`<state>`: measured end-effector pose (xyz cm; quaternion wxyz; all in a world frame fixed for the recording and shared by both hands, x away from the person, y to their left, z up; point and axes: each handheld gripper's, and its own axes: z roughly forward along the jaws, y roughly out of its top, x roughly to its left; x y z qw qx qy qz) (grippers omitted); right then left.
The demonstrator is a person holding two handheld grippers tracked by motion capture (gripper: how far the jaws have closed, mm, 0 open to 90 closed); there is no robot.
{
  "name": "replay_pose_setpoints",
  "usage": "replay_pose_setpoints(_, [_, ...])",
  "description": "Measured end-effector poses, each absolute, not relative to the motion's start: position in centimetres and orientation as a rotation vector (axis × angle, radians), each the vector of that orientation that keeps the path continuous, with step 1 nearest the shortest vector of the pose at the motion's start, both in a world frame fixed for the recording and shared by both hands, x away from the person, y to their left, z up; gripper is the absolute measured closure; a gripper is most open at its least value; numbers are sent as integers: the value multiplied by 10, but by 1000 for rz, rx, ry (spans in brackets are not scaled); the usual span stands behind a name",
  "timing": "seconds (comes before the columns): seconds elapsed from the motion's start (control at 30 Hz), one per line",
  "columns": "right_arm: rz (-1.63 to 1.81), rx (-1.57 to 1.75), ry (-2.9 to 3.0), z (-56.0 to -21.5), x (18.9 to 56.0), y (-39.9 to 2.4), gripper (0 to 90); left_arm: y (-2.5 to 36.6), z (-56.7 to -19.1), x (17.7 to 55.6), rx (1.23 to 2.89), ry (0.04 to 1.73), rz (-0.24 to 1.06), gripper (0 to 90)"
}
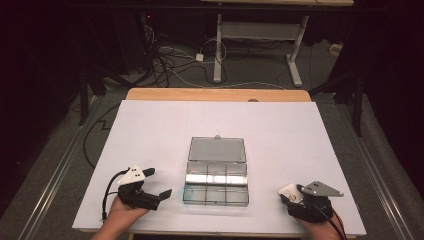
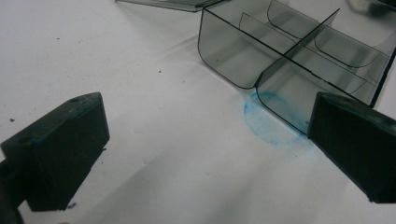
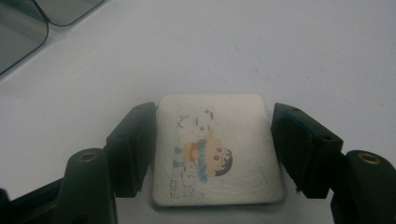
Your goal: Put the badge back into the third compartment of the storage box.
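Right gripper view: a small square card (image 3: pixel 218 149) with a cartoon picture is seen flat on the white bench (image 3: pixel 280 51), lying between the half-open right tongs (image 3: pixel 212 140), touched on one side and not yet squeezed. It is found near the bench's front right corner. The left tongs (image 2: pixel 205 140) are held wide open and empty beside the clear box (image 2: pixel 289 60), so the card is nearer the right hand.

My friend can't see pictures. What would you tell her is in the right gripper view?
A flat, pale square tile with a cartoon child printed on it lies on the white table, between the two black jaws of the right gripper, which stand close at its left and right edges. A corner of a clear plastic box shows at the top left.
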<state>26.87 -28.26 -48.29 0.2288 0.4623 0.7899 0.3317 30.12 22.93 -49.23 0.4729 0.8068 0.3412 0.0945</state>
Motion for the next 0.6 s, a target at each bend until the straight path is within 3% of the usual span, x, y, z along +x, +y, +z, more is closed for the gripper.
replay_pose_setpoints(0.6, [926,1254,2166,-483,267,-283,333,229,-492,302,1975,846,235,0])
